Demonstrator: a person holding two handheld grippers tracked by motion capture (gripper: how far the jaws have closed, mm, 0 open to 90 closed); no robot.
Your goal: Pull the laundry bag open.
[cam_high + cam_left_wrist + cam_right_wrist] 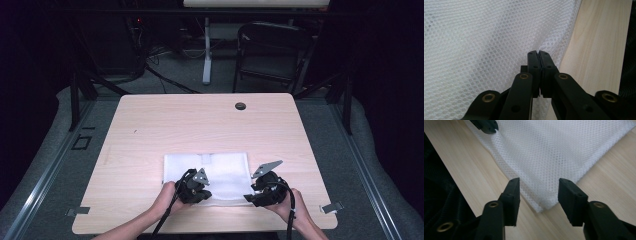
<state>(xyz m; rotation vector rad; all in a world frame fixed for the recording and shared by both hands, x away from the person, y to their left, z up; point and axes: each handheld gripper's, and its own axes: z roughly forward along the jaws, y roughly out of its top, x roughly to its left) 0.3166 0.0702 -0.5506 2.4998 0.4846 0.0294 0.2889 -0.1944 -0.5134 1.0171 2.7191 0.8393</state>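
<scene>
Two hand-held grippers worked at the near edge of a white mesh cloth (212, 172) that lay flat on a pale wooden table (150, 125), toward the side where the person stood. The left gripper (202, 195) sat at the cloth's near left part, with the person's left hand (167, 197) behind it. In the left gripper view its two black jaws were pressed together, pinching a raised fold of the mesh, and the fabric puckered up around the fingertips (534, 58). The right gripper (250, 199) sat at the cloth's near right corner, held by the right hand (290, 202). In the right gripper view its jaws stood partly apart, straddling that corner, which lay on the table between the pads (515, 188) without being squeezed. Beyond the table's far edge stood a dark folding chair (272, 50) on a grey floor.
</scene>
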